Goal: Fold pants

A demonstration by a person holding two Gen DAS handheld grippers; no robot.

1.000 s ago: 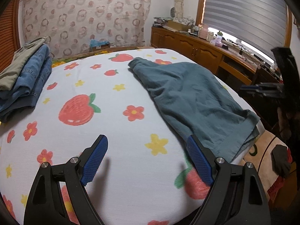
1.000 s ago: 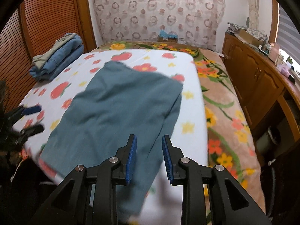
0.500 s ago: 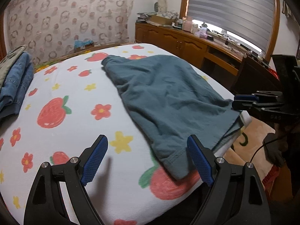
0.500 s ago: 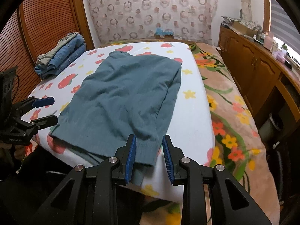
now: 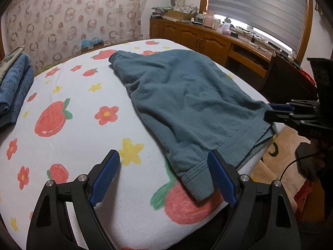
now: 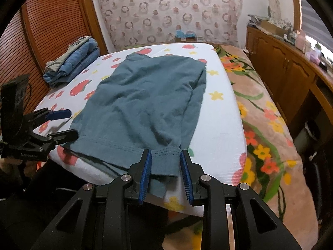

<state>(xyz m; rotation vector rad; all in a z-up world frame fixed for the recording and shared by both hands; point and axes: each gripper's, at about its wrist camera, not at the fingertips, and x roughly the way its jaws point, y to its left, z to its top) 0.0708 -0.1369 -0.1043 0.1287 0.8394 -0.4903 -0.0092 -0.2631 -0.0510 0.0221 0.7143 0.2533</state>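
Observation:
Teal pants (image 5: 187,95) lie spread on the strawberry-print bed (image 5: 72,141), hems toward me. My left gripper (image 5: 163,156) is open wide just over the near edge, and a hem corner (image 5: 197,183) lies against its right finger. In the right wrist view the pants (image 6: 145,95) reach down to my right gripper (image 6: 164,158). Its jaws are closing, with the other hem cuff (image 6: 164,162) between the blue pads, still loose. The right gripper (image 5: 268,112) also shows at the fabric's right edge in the left wrist view, and the left gripper (image 6: 69,123) at the pants' left edge.
A stack of folded jeans (image 6: 72,64) sits at the bed's far left corner. A flowered blanket (image 6: 266,114) covers the right side of the bed. Wooden cabinets (image 5: 208,41) with clutter run under the window, and a slatted wooden door (image 6: 41,31) stands left.
Both grippers have come in to the near hems. The left one has shifted right until a hem corner lies at its right finger. The right one now has the cuff between its pads.

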